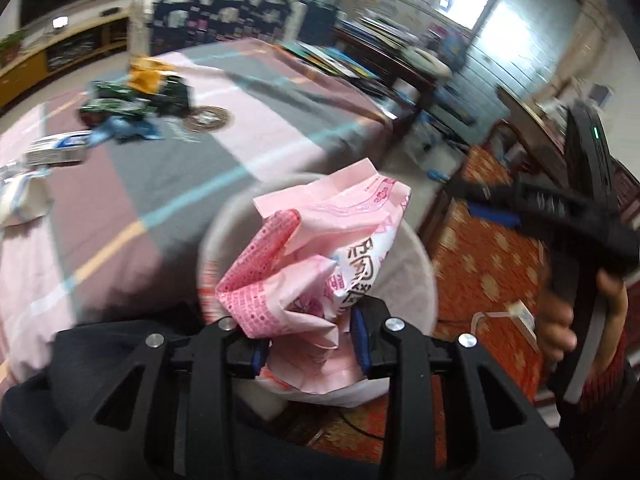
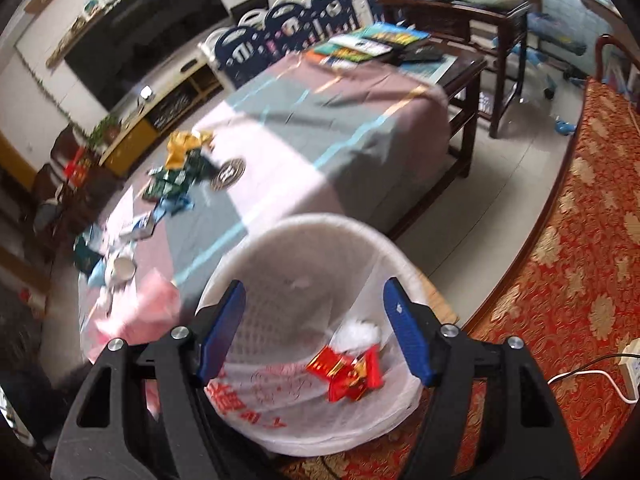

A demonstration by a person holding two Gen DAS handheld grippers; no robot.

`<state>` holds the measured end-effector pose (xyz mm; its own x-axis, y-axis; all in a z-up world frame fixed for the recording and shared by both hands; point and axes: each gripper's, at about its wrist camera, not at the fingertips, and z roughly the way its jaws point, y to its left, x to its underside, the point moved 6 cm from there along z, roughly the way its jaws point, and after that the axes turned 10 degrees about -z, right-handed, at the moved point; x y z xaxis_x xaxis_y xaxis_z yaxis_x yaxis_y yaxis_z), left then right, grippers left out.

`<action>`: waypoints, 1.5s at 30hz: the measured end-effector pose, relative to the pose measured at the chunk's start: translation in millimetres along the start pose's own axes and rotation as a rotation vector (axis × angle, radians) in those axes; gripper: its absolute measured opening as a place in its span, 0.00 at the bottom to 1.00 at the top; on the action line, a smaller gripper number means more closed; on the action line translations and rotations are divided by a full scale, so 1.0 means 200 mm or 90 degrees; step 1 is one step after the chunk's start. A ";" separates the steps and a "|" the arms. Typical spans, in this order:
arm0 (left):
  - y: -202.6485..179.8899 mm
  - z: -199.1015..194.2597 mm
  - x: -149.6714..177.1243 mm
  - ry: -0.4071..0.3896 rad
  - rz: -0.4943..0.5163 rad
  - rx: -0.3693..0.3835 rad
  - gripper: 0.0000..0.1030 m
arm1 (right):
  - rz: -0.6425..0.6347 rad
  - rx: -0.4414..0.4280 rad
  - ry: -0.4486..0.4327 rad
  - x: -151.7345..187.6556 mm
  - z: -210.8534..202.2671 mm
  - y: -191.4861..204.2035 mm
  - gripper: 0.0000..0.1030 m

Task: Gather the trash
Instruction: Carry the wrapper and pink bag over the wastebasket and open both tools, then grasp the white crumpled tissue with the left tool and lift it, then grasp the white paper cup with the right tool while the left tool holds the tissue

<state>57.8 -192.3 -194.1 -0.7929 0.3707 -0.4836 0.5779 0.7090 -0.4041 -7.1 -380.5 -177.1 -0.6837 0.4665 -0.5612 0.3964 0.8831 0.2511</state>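
Note:
My left gripper [image 1: 310, 344] is shut on a crumpled pink wrapper [image 1: 320, 264] and holds it over the white trash basket [image 1: 420, 272]. In the right wrist view the basket [image 2: 320, 240] stands beside the table and holds red wrappers [image 2: 348, 372] and a white plastic bag. My right gripper [image 2: 316, 332] is open and empty just above the basket's near rim. More trash lies on the table: green and yellow wrappers [image 2: 180, 164], blue wrappers [image 2: 172, 204], a white-blue pack [image 1: 60, 148]. The right gripper [image 1: 496, 204] also shows in the left wrist view.
The table has a pink and grey striped cloth [image 2: 320, 140]. A dark wooden side table [image 2: 452, 20] with books stands behind it. A red patterned rug [image 2: 580, 240] lies to the right, with a power strip [image 2: 632, 364] on it.

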 end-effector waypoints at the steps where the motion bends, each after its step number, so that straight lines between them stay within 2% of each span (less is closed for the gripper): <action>1: -0.03 0.04 0.02 0.015 0.017 0.006 0.42 | 0.005 0.001 -0.005 -0.01 -0.01 -0.02 0.69; 2: -0.06 0.07 0.04 0.025 0.031 0.002 0.58 | 0.009 0.001 -0.007 -0.01 -0.02 -0.04 0.69; 3: -0.08 0.09 0.05 0.032 0.045 -0.013 0.81 | 0.013 -0.001 -0.007 -0.01 -0.02 -0.04 0.69; 4: -0.08 0.10 0.06 0.026 0.054 -0.029 0.89 | 0.016 -0.003 -0.005 0.00 -0.01 -0.04 0.69; 5: -0.08 0.09 0.06 0.014 0.060 -0.042 0.92 | 0.016 -0.005 -0.001 -0.01 0.00 -0.04 0.69; 7: -0.03 0.07 0.04 -0.005 0.054 -0.062 0.93 | 0.015 -0.009 0.008 0.01 0.02 -0.04 0.69; 12: 0.27 -0.04 -0.06 -0.057 -0.048 -0.131 0.93 | 0.003 -0.026 0.027 0.03 0.06 0.03 0.69; 15: 0.61 -0.17 -0.14 -0.117 -0.143 -0.249 0.93 | -0.020 -0.022 0.030 0.04 0.08 0.08 0.69; 17: 0.92 -0.27 -0.17 -0.143 -0.221 -0.343 0.93 | -0.032 -0.019 0.036 0.05 0.10 0.11 0.69; 19: 1.21 -0.36 -0.20 -0.171 -0.290 -0.406 0.93 | -0.042 -0.020 0.046 0.06 0.14 0.15 0.69; 21: 1.49 -0.44 -0.22 -0.191 -0.364 -0.459 0.86 | -0.048 -0.020 0.058 0.06 0.18 0.18 0.69; 22: 1.60 -0.44 -0.23 -0.185 -0.391 -0.467 0.82 | -0.050 -0.023 0.067 0.07 0.21 0.21 0.69; 24: 1.78 -0.41 -0.25 -0.158 -0.433 -0.457 0.68 | -0.050 -0.033 0.079 0.07 0.24 0.25 0.69; 26: 1.90 -0.33 -0.27 -0.119 -0.445 -0.432 0.65 | -0.055 -0.037 0.085 0.07 0.26 0.29 0.69; 28: 1.96 -0.25 -0.29 -0.081 -0.445 -0.399 0.55 | -0.062 -0.038 0.085 0.05 0.28 0.34 0.69; 29: 1.98 -0.21 -0.29 -0.066 -0.446 -0.385 0.41 | -0.065 -0.039 0.085 0.04 0.29 0.36 0.69; 30: 1.99 -0.18 -0.28 -0.051 -0.448 -0.379 0.21 | -0.067 -0.042 0.085 0.03 0.30 0.38 0.69; 32: 1.97 -0.20 -0.26 -0.069 -0.453 -0.381 0.14 | -0.086 -0.053 0.082 -0.02 0.33 0.48 0.69; 35: 1.89 -0.30 -0.22 -0.139 -0.486 -0.351 0.13 | -0.146 -0.073 0.079 -0.07 0.42 0.69 0.69; 39: 1.77 -0.51 -0.07 -0.265 -0.537 -0.373 0.13 | -0.269 -0.129 0.078 -0.12 0.62 1.15 0.69; 42: 1.74 -0.58 0.04 -0.286 -0.567 -0.410 0.13 | -0.345 -0.175 0.090 -0.12 0.81 1.48 0.75; 45: 1.72 -0.65 0.08 -0.337 -0.569 -0.422 0.13 | -0.430 -0.187 0.094 -0.12 1.02 1.80 0.77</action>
<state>219.0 134.9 -239.1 -0.5941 -0.5806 -0.5567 -0.4600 0.8130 -0.3569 276.9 -83.7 -234.4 -0.8034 -0.1979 -0.5616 -0.3039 0.9473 0.1010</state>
